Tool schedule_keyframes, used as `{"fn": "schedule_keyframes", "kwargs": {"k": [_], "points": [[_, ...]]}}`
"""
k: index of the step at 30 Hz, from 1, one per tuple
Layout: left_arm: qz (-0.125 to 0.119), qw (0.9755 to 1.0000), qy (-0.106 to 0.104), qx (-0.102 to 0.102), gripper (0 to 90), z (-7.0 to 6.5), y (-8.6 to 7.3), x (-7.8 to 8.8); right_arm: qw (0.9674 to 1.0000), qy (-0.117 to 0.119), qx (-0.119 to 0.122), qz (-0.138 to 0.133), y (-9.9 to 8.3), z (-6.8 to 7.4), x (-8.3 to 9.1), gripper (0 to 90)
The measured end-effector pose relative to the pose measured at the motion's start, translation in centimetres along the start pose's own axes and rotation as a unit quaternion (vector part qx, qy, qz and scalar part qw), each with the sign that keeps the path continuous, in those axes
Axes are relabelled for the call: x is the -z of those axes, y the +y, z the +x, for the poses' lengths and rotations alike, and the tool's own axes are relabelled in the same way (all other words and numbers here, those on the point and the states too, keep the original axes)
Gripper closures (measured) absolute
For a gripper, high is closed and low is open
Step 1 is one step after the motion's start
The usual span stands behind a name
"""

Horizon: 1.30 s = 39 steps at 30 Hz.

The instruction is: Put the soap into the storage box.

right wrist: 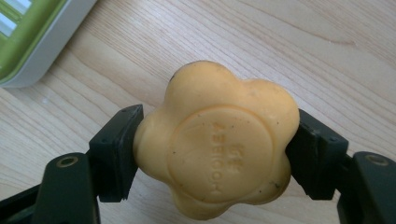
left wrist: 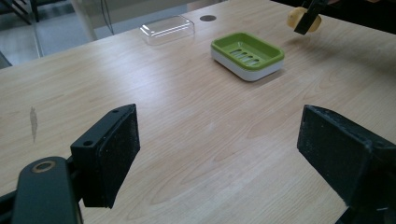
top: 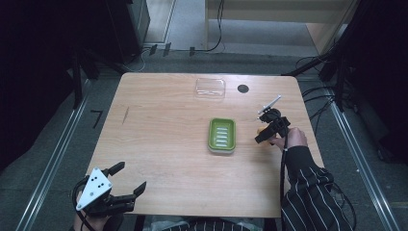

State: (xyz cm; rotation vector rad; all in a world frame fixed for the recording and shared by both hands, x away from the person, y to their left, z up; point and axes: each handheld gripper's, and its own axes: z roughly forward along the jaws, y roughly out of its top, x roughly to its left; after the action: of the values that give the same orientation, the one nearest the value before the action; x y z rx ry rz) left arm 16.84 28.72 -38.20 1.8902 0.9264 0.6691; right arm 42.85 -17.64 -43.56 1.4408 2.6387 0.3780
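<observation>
A yellow flower-shaped soap bar (right wrist: 219, 144) is clamped between the two black jaws of my right gripper (top: 267, 131), held just above the wood a little right of the soap dish. In the left gripper view the soap bar (left wrist: 299, 17) shows small at the top right, pinched by a black jaw. The green soap dish (top: 222, 135) with a white base and slotted insert sits mid-table; the dish (left wrist: 247, 53) holds nothing. My left gripper (top: 127, 179) rests at the near left corner, its jaws spread wide over bare table.
A clear plastic lid (top: 210, 88) lies at the far middle of the wooden table (top: 159, 144), beside a round black cable hole (top: 243, 88). A striped sleeve (top: 308, 192) comes in from the bottom right. Dark stands and cables ring the table.
</observation>
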Motion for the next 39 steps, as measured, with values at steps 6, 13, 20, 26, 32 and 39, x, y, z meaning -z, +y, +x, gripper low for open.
{"fn": "schedule_keyframes", "kwargs": {"k": [6,13,20,26,32,39], "points": [[0.001,1.0000,0.002,0.001,13.6,0.0,-0.1,0.1,0.9999,0.001,0.007,-0.007,0.3,0.5,0.1,28.0],[0.001,1.0000,0.006,0.003,13.6,0.0,-0.2,0.4,0.9999,0.003,0.013,-0.008,0.7,1.0,0.2,27.9],[0.001,0.9999,0.012,0.005,13.6,0.0,-0.3,0.7,0.9996,0.002,0.025,-0.014,1.3,1.7,0.3,28.0],[0.002,0.9998,0.018,0.007,13.6,-0.1,-0.5,1.1,0.9992,0.001,0.034,-0.020,1.8,2.2,0.4,28.0],[0.001,0.9997,0.024,0.010,13.6,-0.1,-0.7,1.4,0.9985,0.006,0.045,-0.032,2.5,2.8,0.7,28.0],[0.002,0.9995,0.030,0.013,13.6,-0.2,-0.8,1.8,0.9970,0.012,0.060,-0.048,3.3,4.0,1.0,27.9]]}}
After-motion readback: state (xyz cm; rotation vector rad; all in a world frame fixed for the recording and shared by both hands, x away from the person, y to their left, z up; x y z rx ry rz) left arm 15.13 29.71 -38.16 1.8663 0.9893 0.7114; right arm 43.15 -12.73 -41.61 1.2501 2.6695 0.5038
